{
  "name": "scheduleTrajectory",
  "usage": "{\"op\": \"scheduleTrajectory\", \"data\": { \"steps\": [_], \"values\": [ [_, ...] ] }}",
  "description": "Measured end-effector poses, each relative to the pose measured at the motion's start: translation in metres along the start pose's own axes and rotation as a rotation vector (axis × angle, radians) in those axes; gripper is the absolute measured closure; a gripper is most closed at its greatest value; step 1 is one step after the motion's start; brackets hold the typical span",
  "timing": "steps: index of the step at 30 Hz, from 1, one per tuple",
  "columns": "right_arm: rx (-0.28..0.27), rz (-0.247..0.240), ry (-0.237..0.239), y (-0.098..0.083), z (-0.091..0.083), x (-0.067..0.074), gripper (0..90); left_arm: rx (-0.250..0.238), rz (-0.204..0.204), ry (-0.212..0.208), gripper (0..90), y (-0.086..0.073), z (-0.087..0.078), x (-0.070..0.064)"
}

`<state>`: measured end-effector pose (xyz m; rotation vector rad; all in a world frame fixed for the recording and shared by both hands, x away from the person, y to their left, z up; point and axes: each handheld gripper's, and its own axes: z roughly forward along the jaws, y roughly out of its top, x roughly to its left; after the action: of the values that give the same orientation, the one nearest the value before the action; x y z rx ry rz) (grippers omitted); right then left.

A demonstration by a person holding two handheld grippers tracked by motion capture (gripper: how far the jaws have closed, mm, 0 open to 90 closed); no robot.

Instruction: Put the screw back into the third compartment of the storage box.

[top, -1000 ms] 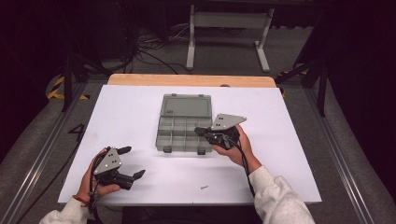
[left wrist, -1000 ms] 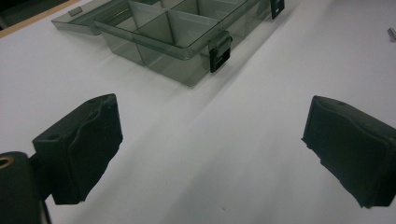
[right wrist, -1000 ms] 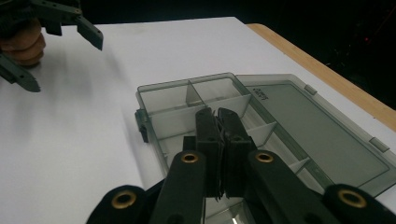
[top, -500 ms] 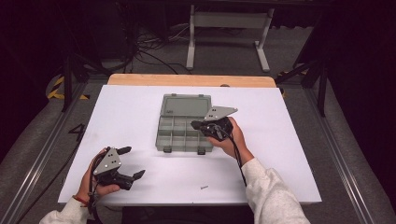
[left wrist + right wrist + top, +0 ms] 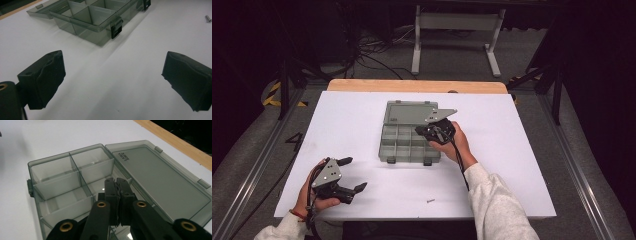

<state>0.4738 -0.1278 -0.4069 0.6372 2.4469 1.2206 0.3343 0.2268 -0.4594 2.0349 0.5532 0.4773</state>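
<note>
Currently the white surface (image 5: 522,165) carries an open grey compartment box (image 5: 409,142) at its centre, lid (image 5: 409,112) laid flat on the far side, long axis running away from the person. Right tool (image 5: 424,131) sits over the box's right-hand compartments, jaws pressed together with nothing visible between them. Left tool (image 5: 352,175) rests near the front-left corner, jaws wide apart, well away from the box. A small screw (image 5: 430,201) lies near the front edge, closer to the left tool.

White table (image 5: 362,115) lies bare around the open compartment box (image 5: 402,145) at centre — its flat lid (image 5: 409,111) taking the far side — with one small screw (image 5: 430,201) near the front edge.
</note>
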Motion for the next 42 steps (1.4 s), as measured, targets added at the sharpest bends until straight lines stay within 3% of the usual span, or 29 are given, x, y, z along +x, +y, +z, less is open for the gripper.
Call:
{"op": "scheduleTrajectory", "data": {
  "steps": [14, 30, 42],
  "values": [
    [0.027, 0.019, -0.028, -0.005, 0.010, -0.004, 88.7, -0.003, -0.001, -0.002, 5.3, 0.000, 0.000, 0.000],
    [0.039, 0.019, -0.029, -0.005, 0.013, -0.003, 88.5, -0.002, -0.005, -0.003, 5.4, -0.001, 0.000, 0.000],
    [-0.020, 0.031, -0.025, -0.004, 0.003, 0.002, 75.1, -0.001, -0.006, -0.001, 5.4, -0.001, 0.000, 0.000]
  ]
}}
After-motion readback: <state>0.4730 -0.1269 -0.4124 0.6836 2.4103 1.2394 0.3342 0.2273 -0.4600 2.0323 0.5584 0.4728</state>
